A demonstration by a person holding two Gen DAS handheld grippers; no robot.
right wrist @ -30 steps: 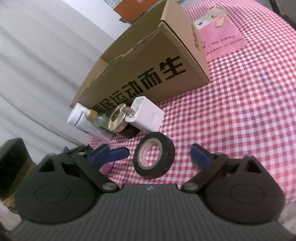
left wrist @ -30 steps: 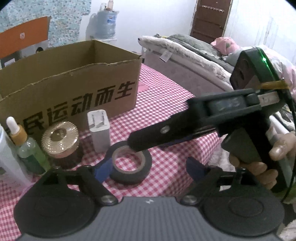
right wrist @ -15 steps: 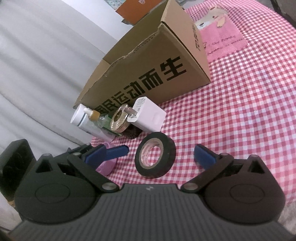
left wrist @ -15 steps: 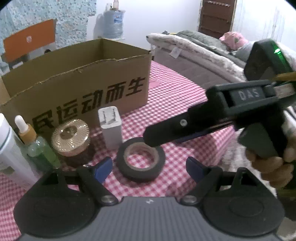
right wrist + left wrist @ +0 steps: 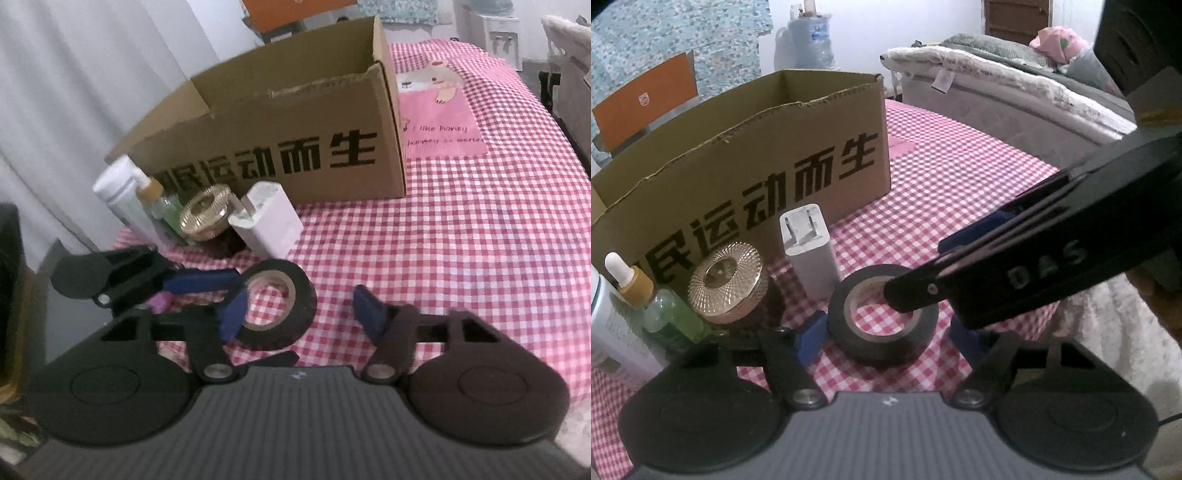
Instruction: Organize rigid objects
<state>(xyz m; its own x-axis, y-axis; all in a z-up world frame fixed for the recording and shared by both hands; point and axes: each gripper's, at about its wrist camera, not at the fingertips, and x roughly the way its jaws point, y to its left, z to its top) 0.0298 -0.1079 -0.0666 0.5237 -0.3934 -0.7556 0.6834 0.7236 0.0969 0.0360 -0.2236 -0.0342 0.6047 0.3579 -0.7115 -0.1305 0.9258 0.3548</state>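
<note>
A black tape roll (image 5: 882,343) lies flat on the red checked tablecloth (image 5: 960,184). My left gripper (image 5: 888,339) straddles it, jaws closing, with a small gap between each blue pad and the roll. My right gripper (image 5: 301,314) comes in from the right, and one of its dark fingers (image 5: 912,295) hangs over the roll's hole. Its jaws are closing too: the roll (image 5: 295,321) sits between them, the left pad at its wall and the right pad well clear. The left gripper's blue finger (image 5: 199,282) reaches the roll's left side.
An open cardboard box (image 5: 757,166) with black characters stands just behind. In front of it are a white charger (image 5: 809,251), a gold-lidded jar (image 5: 726,284), a green dropper bottle (image 5: 661,314) and a white bottle (image 5: 605,332). A bed (image 5: 997,81) lies beyond the table's far edge.
Both pairs of jaws have narrowed around the roll. The right gripper has rolled level and moved in closer, its finger now over the roll's hole. The roll has stayed put.
</note>
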